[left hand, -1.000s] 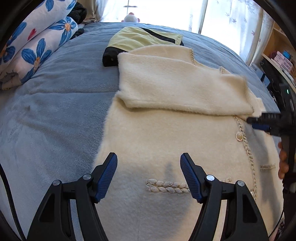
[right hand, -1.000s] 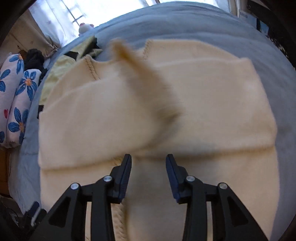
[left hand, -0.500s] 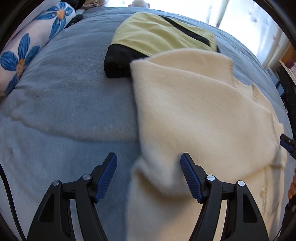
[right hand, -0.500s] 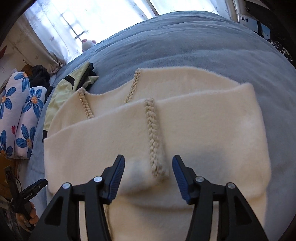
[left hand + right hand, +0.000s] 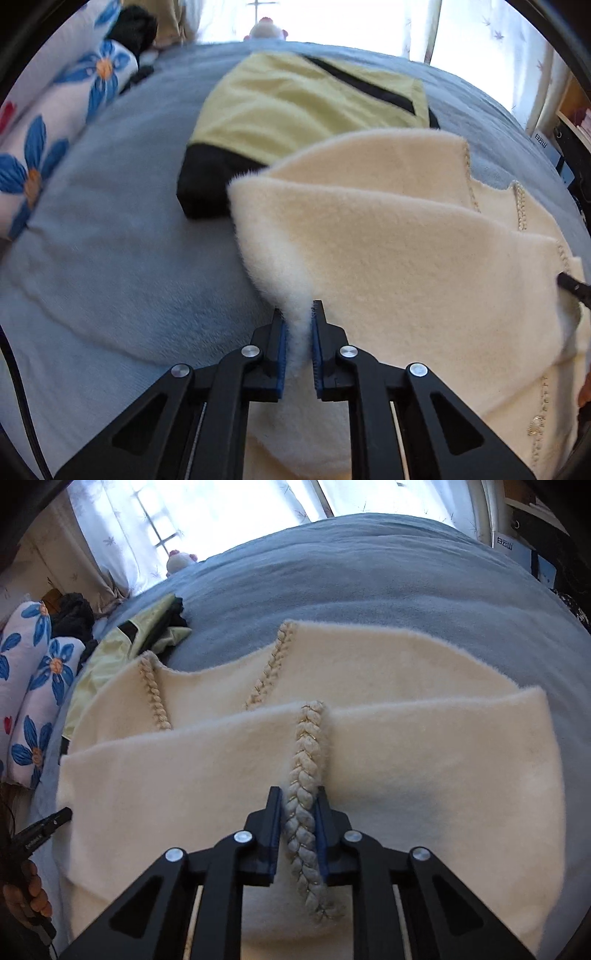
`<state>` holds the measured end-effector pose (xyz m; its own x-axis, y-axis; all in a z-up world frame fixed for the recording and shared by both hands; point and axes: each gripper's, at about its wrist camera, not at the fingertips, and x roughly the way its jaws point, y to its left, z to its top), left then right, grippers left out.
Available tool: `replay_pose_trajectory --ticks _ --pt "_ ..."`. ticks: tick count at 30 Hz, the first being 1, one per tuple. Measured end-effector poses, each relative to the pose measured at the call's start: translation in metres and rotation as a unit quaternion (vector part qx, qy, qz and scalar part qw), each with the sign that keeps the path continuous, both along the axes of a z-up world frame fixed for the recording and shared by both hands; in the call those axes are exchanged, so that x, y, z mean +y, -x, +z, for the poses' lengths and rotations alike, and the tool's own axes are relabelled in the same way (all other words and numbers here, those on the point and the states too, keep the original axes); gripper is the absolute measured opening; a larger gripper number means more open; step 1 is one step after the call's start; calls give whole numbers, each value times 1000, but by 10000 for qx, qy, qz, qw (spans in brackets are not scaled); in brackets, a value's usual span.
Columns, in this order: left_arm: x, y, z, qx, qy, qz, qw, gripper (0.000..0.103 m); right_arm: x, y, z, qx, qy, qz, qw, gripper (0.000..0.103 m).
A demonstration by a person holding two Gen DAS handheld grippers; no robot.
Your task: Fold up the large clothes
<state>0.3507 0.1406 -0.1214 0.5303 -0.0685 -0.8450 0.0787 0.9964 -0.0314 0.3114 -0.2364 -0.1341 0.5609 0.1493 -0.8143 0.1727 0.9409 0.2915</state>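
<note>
Cream fluffy fleece jacket with braided trim (image 5: 424, 760) lies partly folded on grey-blue bed (image 5: 369, 576). Left gripper (image 5: 297, 332): jaws clamped on jacket's fluffy side edge, fabric pinched between blue pads. Right gripper (image 5: 299, 825): jaws closing on braided cuff trim (image 5: 304, 775) of sleeve folded across jacket. Yellow-green and black garment (image 5: 303, 107) beyond jacket, touching its far corner. Blue-flowered white pillows (image 5: 33, 686) left of jacket, well apart.

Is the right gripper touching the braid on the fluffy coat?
Touching. The right wrist view shows the right gripper with both blue pads against the braid, which runs between them; the jaws are closing.
</note>
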Motion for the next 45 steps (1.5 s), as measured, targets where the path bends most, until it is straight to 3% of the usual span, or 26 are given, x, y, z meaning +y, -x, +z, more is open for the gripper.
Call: replay_pose_trajectory --ticks 2,4,8,11,14,17,19,24,27,30,33,35,38,40,45 --pt "7 1 0 -98 135 107 9998 9 -3 6 3 -234 -127 -101 9996 15" --pt "11 -3 -10 22 255 145 9996 10 -3 2 -16 172 11 -167 9997 15" --pt "8 -4 -19 -28 -45 35 10000 16 0 6 -22 337 133 -159 9992 22" --pt "2 0 -9 -72 -280 90 9995 20 2 13 -10 448 340 -245 9981 30" --pt "-4 13 9 -353 -293 151 9988 22 15 28 4 241 656 -121 9975 32" --pt "-10 32 29 -648 -109 132 9978 28 35 41 13 74 747 100 9971 36" --pt "-20 47 38 -715 151 -32 9973 28 55 46 17 -63 491 449 9978 36" --pt "-65 61 23 -46 495 -254 9984 28 106 47 16 -186 205 1041 9942 36" --pt "-85 68 -1 206 406 -248 9987 28 120 50 8 -139 255 1201 9923 36" --pt "-93 79 -12 53 168 -268 9995 28 113 53 -2 -48 417 1188 9920 34" --pt "-84 81 -10 -27 -17 -186 9998 30 85 59 -4 2 1205 808 9894 34" --pt "-68 78 -10 -8 -100 -55 9999 30 60 62 -6 70 1420 494 9886 34" --pt "-54 79 -11 32 5 -59 10000 30 23 70 -9 123 830 344 9959 33" --pt "-52 78 -12 8 -81 -58 9999 30 17 74 -12 332 1354 15 9902 39" --pt "-53 74 -14 19 -168 -33 9999 34 2 81 -11 312 887 -147 9955 39"
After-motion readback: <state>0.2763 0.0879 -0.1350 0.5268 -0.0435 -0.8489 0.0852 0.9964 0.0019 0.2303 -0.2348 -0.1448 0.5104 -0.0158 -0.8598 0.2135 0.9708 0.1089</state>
